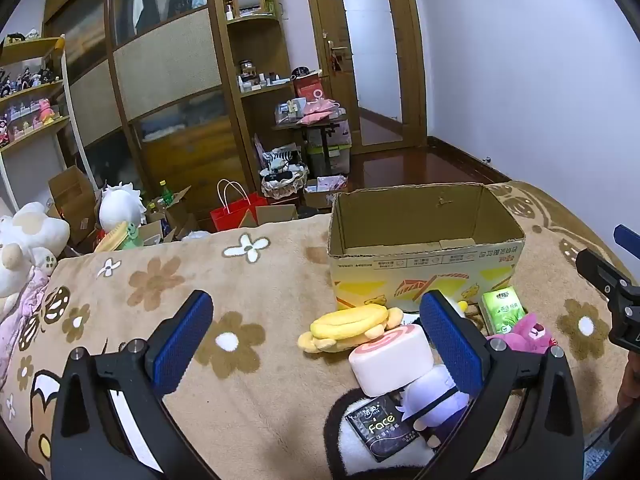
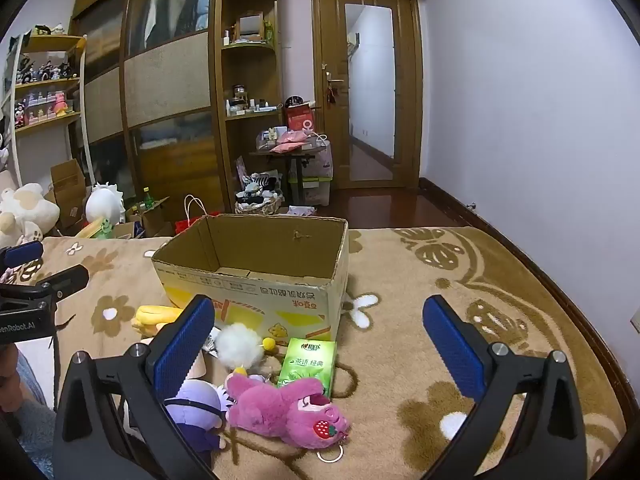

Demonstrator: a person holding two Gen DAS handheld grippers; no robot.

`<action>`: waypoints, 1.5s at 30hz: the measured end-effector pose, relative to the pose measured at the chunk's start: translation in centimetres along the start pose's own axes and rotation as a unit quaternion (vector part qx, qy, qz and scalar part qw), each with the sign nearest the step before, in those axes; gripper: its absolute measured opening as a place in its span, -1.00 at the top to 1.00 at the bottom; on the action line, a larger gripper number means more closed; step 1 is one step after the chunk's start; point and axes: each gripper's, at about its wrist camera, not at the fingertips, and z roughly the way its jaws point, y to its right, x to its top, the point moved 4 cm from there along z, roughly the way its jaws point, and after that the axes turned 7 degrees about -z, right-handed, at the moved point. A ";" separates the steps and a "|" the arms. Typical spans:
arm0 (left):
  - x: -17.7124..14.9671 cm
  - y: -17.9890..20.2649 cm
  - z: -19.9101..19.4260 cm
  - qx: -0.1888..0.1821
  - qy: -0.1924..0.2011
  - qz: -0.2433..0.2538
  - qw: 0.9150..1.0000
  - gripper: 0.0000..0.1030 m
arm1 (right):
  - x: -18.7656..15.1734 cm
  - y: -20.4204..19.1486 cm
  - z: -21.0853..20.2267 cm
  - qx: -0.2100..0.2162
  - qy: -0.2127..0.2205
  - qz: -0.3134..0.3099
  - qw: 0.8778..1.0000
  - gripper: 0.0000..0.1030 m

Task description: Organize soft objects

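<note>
Soft toys lie clustered on the brown flowered blanket (image 2: 420, 280) against the near side of the open cardboard box (image 2: 256, 280): a pink plush bear (image 2: 288, 412), a yellow plush (image 1: 348, 326), a purple-haired doll (image 2: 196, 404) and a green tissue pack (image 2: 310, 364). The left gripper (image 1: 320, 344) and the right gripper (image 2: 320, 344) hover with fingers spread wide, holding nothing.

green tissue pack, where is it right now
The green tissue pack lies on the blanket just in front of the cardboard box, right of the white fluffy toy and behind the pink plush bear.
</note>
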 end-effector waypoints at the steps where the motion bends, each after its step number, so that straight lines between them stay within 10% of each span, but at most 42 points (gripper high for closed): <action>1: 0.0 0.0 0.0 0.000 0.000 0.000 1.000 -0.99 | 0.0 0.0 0.0 0.000 0.000 -0.001 1.000 -1.00; 45: 0.0 0.0 0.0 0.002 0.001 0.002 1.000 -0.99 | 0.2 -0.4 0.0 -0.005 0.002 -0.007 1.000 -1.00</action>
